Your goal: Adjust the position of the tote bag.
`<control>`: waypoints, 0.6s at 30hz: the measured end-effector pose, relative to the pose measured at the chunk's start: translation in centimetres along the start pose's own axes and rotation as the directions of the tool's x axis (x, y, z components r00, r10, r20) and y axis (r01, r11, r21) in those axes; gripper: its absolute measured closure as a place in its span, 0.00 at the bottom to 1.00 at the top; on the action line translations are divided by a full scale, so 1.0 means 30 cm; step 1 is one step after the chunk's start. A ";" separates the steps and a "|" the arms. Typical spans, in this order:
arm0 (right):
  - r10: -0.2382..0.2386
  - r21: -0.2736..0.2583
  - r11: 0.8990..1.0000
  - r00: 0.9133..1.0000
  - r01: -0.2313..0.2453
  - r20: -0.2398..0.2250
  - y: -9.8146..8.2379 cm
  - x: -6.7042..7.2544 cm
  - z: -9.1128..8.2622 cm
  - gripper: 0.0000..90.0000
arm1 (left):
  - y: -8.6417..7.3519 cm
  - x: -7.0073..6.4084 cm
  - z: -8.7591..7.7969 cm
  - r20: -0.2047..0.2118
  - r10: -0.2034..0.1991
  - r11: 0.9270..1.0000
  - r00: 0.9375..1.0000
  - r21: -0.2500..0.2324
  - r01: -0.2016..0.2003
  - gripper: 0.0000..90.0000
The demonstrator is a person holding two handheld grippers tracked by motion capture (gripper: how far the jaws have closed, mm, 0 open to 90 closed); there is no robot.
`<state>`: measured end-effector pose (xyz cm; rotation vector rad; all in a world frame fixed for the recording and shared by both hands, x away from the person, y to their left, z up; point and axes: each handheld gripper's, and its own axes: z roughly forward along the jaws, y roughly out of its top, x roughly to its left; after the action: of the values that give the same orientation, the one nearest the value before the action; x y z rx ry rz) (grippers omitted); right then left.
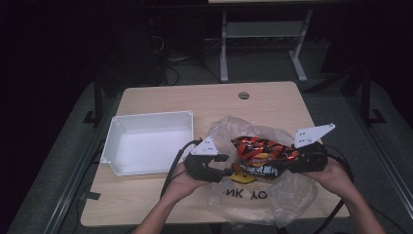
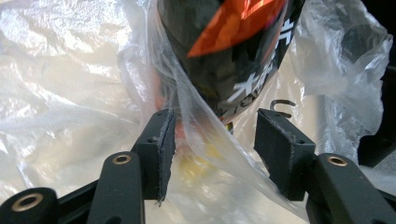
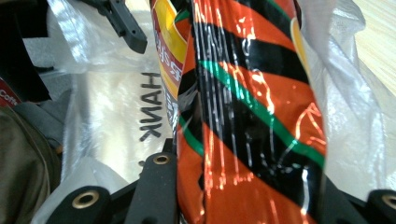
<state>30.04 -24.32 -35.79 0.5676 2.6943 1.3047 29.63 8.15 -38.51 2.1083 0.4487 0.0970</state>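
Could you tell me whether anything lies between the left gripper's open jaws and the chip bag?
Yes: a fold of the clear plastic bag hangs between the left gripper and the chip bag, draped across the gap between its open jaws.

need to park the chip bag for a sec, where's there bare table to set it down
Bare wood runs along the far edge of the table, beyond the plastic bag and around the round hole. The white bin is empty too. A small patch lies at the near left corner, below the bin. The near middle is crowded: bag, chip bag and both claws.
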 end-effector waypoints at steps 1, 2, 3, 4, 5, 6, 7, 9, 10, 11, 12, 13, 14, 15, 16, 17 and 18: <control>0.005 -0.006 1.000 1.000 -0.005 -0.006 0.003 -0.004 -0.007 0.77 | -0.001 -0.002 0.002 -0.003 0.005 1.000 1.000 0.002 -0.005 0.55; 0.005 -0.006 1.000 1.000 -0.005 -0.006 0.003 -0.004 -0.007 0.77 | -0.001 -0.002 0.002 -0.003 0.005 1.000 1.000 0.002 -0.005 0.55; 0.007 -0.011 1.000 1.000 -0.007 -0.010 0.004 -0.006 -0.011 0.77 | -0.002 -0.003 0.004 -0.003 -0.001 1.000 1.000 0.003 0.001 0.55; 0.009 -0.019 1.000 1.000 -0.010 -0.017 0.008 -0.010 -0.018 0.77 | -0.003 -0.003 0.005 -0.003 0.000 1.000 1.000 0.005 0.000 0.56; 0.011 -0.025 1.000 1.000 -0.011 -0.021 0.010 -0.012 -0.022 0.77 | -0.003 -0.003 0.006 -0.006 0.003 1.000 1.000 0.008 -0.003 0.56; 0.011 -0.025 1.000 1.000 -0.011 -0.021 0.010 -0.012 -0.022 0.77 | -0.003 -0.005 0.007 -0.008 0.003 1.000 1.000 0.008 -0.003 0.56; 0.015 -0.029 0.999 1.000 -0.016 -0.026 0.012 -0.012 -0.025 0.77 | -0.003 -0.005 0.008 -0.008 0.005 1.000 1.000 0.007 -0.005 0.57; 0.020 -0.035 0.999 0.999 -0.021 -0.041 0.021 -0.015 -0.033 0.77 | -0.004 -0.008 0.015 -0.006 0.014 1.000 1.000 0.009 -0.014 0.66; 0.020 -0.035 0.999 0.999 -0.021 -0.041 0.021 -0.015 -0.033 0.77 | -0.004 -0.008 0.015 -0.006 0.014 1.000 1.000 0.009 -0.014 0.67; 0.016 -0.033 0.999 0.999 -0.018 -0.044 0.027 -0.016 -0.037 0.77 | -0.004 -0.011 0.018 -0.009 0.010 1.000 1.000 0.012 -0.010 0.71; 0.016 -0.033 0.999 0.999 -0.018 -0.044 0.027 -0.016 -0.037 0.77 | -0.005 -0.012 0.022 -0.013 0.013 1.000 1.000 0.015 -0.013 0.71; 0.016 -0.037 0.999 0.999 -0.018 -0.049 0.032 -0.017 -0.041 0.77 | -0.006 -0.012 0.026 -0.014 0.014 1.000 1.000 0.017 -0.014 0.75; 0.016 -0.037 0.999 0.999 -0.018 -0.049 0.032 -0.017 -0.041 0.77 | -0.005 -0.011 0.030 -0.013 0.018 1.000 1.000 0.017 -0.017 0.75; 0.017 -0.037 0.999 0.998 -0.019 -0.054 0.038 -0.018 -0.045 0.77 | -0.006 -0.012 0.034 -0.013 0.007 1.000 1.000 0.018 -0.007 0.74; 0.017 -0.037 0.999 0.998 -0.019 -0.054 0.038 -0.018 -0.045 0.77 | -0.006 -0.013 0.037 -0.016 0.005 1.000 1.000 0.018 -0.005 0.74; 0.014 -0.037 0.999 0.998 -0.016 -0.056 0.040 -0.020 -0.047 0.77 | -0.005 -0.014 0.040 -0.016 0.006 1.000 1.000 0.018 -0.006 0.74; 0.016 -0.034 0.999 0.998 -0.018 -0.057 0.043 -0.020 -0.050 0.77 | -0.005 -0.014 0.043 -0.014 0.007 1.000 1.000 0.019 -0.007 0.74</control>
<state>30.62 -24.91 -33.88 0.5595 2.7121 1.3889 29.50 7.03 -39.29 2.1294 0.4524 0.1116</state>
